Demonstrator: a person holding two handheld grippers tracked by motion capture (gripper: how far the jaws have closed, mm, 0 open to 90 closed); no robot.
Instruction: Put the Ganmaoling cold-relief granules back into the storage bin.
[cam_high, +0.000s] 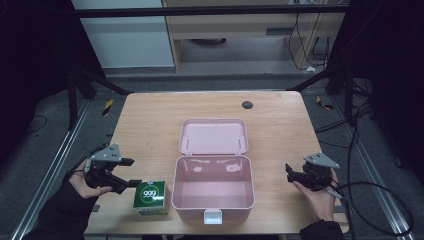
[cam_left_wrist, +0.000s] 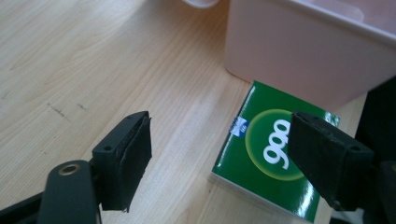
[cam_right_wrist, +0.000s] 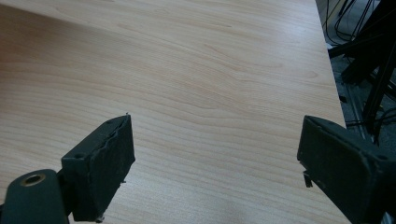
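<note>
Beside pink box (cam_high: 212, 187), green carton (cam_high: 151, 196)

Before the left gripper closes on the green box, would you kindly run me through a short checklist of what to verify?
1. Left gripper jaws open: ok, wide apart.
2. Green box lined up between the jaws: not ok; in the left gripper view one jaw overlaps it, the other stands over bare table.
3. Pink case open to receive it: ok, lid laid back flat.
4. Case interior free: ok, nothing seen inside.
5. Gap between box and case for a jaw: cannot tell; they sit very close.
6. Right gripper out of the way: ok, open, right of the case.
</note>
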